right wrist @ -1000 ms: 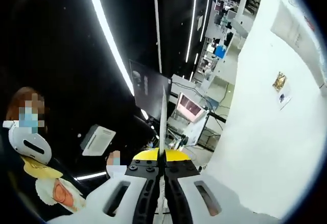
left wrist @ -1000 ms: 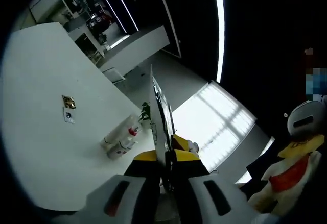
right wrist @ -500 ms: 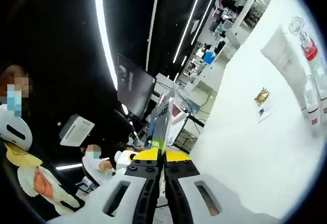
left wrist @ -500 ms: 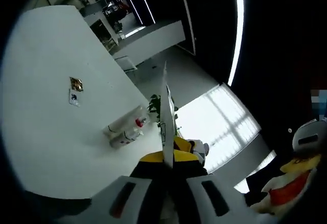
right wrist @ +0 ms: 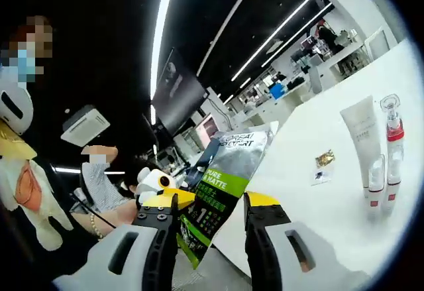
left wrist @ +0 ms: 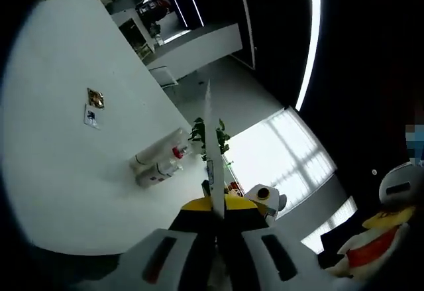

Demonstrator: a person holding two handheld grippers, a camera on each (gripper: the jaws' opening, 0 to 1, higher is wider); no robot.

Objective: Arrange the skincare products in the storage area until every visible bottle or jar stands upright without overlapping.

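A white tube [right wrist: 361, 138], a clear bottle with a red collar [right wrist: 391, 128] and two small red-banded bottles [right wrist: 375, 179] stand upright close together on the white table [right wrist: 311, 205]. In the left gripper view the same cluster [left wrist: 158, 162] sits near the table's [left wrist: 59, 145] edge, well ahead of my jaws. A black and green sachet [right wrist: 222, 185] hangs between the jaws of my right gripper [right wrist: 211, 206], which stand wide open. My left gripper [left wrist: 213, 205] is shut on a thin sheet [left wrist: 208, 145] seen edge-on, apparently that sachet.
A small gold packet [right wrist: 324, 158] and a white card [right wrist: 317, 175] lie on the table left of the bottles; both appear as a packet [left wrist: 95, 98] and card [left wrist: 91, 116] in the left gripper view. People sit at the left [right wrist: 99, 178]. Shelving fills the background.
My right jaws, shut on the sheet's edge before, have opened, and the sachet now shows its printed face. The right view has swung toward the table. The left gripper stays shut.
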